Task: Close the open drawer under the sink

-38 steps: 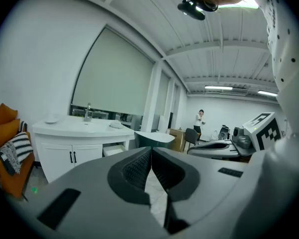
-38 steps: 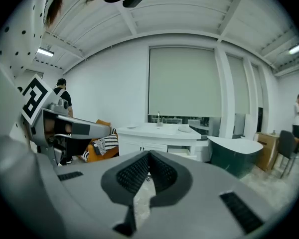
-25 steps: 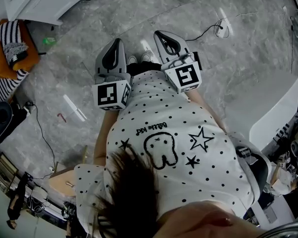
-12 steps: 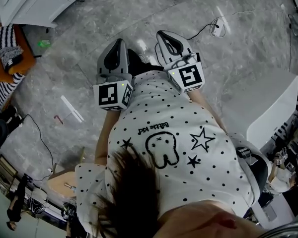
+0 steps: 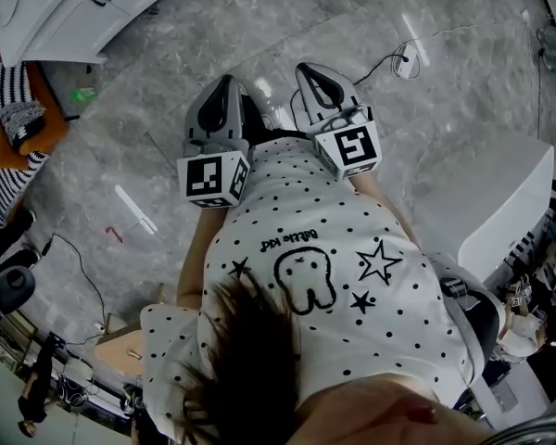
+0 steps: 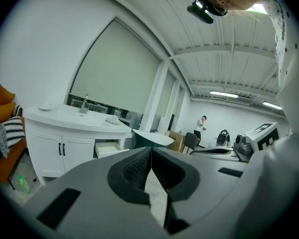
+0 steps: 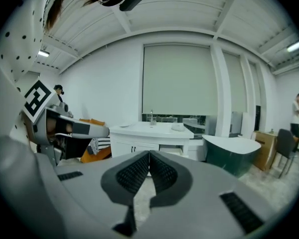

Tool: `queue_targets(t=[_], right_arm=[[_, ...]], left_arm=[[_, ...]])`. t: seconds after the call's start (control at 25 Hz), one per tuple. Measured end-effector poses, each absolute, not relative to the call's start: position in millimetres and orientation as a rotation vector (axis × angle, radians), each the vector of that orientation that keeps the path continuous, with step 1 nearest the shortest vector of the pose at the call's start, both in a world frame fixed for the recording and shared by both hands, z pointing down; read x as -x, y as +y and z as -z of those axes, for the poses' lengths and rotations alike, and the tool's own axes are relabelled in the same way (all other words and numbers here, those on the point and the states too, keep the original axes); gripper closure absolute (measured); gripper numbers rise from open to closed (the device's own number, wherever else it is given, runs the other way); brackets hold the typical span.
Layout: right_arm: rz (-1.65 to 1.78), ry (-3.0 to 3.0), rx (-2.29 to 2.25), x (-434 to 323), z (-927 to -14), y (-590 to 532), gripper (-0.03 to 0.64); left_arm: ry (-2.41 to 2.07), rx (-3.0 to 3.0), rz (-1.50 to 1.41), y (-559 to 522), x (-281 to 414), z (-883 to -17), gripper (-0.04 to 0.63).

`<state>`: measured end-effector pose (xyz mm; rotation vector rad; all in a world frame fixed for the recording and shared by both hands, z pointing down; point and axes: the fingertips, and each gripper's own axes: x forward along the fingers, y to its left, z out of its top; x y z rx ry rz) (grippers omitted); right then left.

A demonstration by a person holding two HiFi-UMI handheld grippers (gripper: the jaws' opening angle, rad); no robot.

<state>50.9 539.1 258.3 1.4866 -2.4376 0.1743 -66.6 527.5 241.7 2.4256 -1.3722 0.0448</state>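
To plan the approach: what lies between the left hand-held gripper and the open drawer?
Only bare grey floor: the head view shows it from the left hand-held gripper to the vanity holding the drawer.

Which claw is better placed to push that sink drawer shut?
Probably the left gripper: the vanity stands on its side, and the open drawer looks larger in its view. The right gripper is likewise shut, empty and far off.
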Motion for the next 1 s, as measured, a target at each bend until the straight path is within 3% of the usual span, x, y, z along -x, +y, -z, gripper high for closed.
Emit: queue_targets(t=[1.0], right_arm=[[-0.247,-2.443,-1.494,22.0,-258.1,426.0,0.601]], left_arm=[[-1.356,-2.491,-0.103,417.8,133.6,-233.9,0.584]])
